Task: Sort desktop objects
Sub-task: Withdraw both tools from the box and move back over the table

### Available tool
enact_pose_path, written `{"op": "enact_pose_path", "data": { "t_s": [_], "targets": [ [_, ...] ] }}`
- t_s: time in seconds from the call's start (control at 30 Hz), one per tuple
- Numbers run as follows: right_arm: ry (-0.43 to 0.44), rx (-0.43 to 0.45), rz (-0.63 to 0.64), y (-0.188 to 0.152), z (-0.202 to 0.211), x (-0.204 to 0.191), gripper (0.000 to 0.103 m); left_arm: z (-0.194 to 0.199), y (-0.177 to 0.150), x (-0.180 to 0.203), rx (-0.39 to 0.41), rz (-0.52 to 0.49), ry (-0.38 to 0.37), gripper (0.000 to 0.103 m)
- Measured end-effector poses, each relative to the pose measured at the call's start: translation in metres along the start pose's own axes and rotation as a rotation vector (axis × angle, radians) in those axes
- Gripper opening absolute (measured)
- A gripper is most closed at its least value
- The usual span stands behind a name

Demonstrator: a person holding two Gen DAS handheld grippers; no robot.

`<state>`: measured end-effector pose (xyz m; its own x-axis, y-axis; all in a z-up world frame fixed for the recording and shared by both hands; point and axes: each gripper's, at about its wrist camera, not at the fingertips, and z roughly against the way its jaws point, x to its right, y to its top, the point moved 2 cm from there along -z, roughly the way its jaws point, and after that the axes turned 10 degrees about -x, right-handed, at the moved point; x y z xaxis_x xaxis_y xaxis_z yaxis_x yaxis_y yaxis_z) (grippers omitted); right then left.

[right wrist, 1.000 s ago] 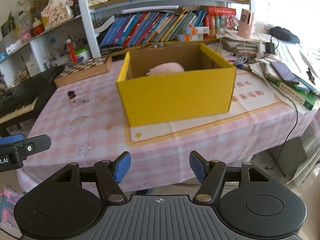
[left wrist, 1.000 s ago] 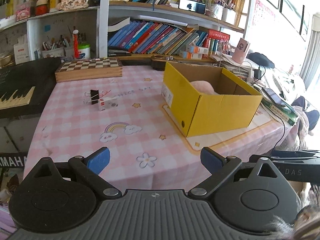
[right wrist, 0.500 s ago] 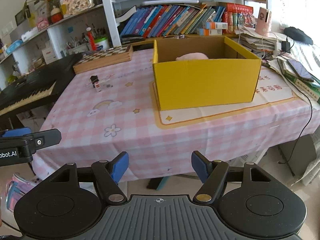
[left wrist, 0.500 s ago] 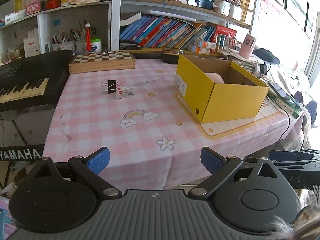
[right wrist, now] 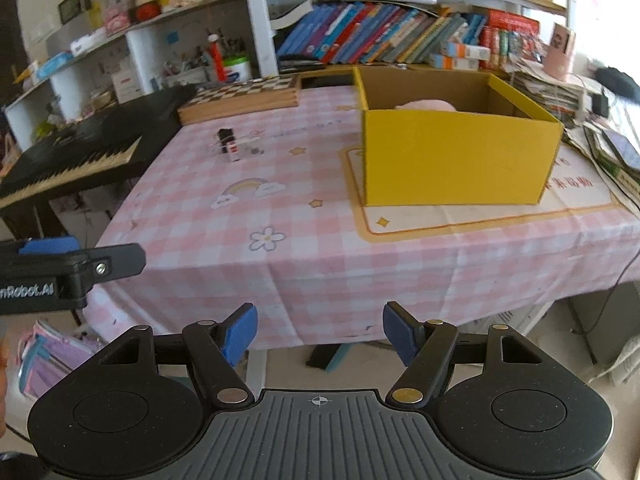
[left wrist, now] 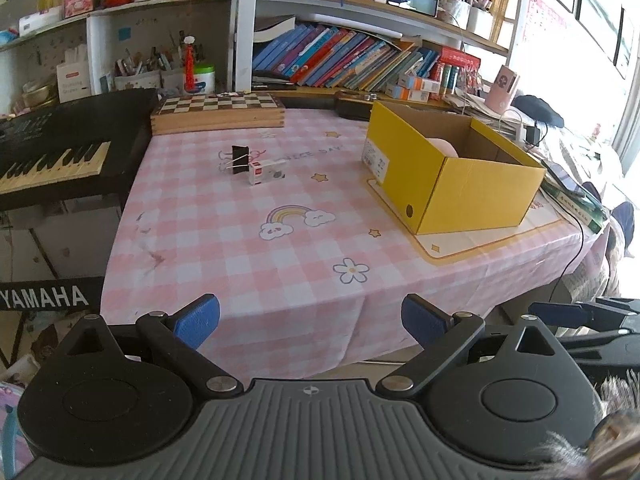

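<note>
A black binder clip (left wrist: 239,159) and a small white box (left wrist: 260,172) lie together on the pink checked tablecloth (left wrist: 248,240), far left of centre; both also show in the right wrist view, the clip (right wrist: 225,137) and the box (right wrist: 234,151). A yellow cardboard box (left wrist: 452,172) stands open on the right with a pink soft thing (left wrist: 442,147) inside; the box also shows in the right wrist view (right wrist: 460,156). My left gripper (left wrist: 310,318) is open and empty, off the table's near edge. My right gripper (right wrist: 320,332) is open and empty, also short of the table.
A wooden chessboard box (left wrist: 218,114) lies at the table's back. A black keyboard (left wrist: 60,152) stands to the left. Bookshelves (left wrist: 360,60) run behind. Papers, a phone and cables (right wrist: 608,136) crowd the right side. Bags lie on the floor (right wrist: 52,356).
Both grippers have pulled back away from the table, so the table and yellow box look smaller and farther. Both stay open and empty.
</note>
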<state>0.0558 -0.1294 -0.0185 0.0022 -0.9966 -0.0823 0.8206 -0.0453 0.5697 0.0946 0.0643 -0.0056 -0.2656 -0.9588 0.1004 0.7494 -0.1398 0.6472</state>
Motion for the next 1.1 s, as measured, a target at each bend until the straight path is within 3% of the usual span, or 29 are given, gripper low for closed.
{"op": "enact_pose_path", "data": {
  "t_s": [1.1],
  "targets": [
    [0.044, 0.003, 0.156, 0.014, -0.010, -0.063, 0.072, 0.016, -0.009, -0.048, 0.034, 0.073, 0.037, 0.098]
  ]
}}
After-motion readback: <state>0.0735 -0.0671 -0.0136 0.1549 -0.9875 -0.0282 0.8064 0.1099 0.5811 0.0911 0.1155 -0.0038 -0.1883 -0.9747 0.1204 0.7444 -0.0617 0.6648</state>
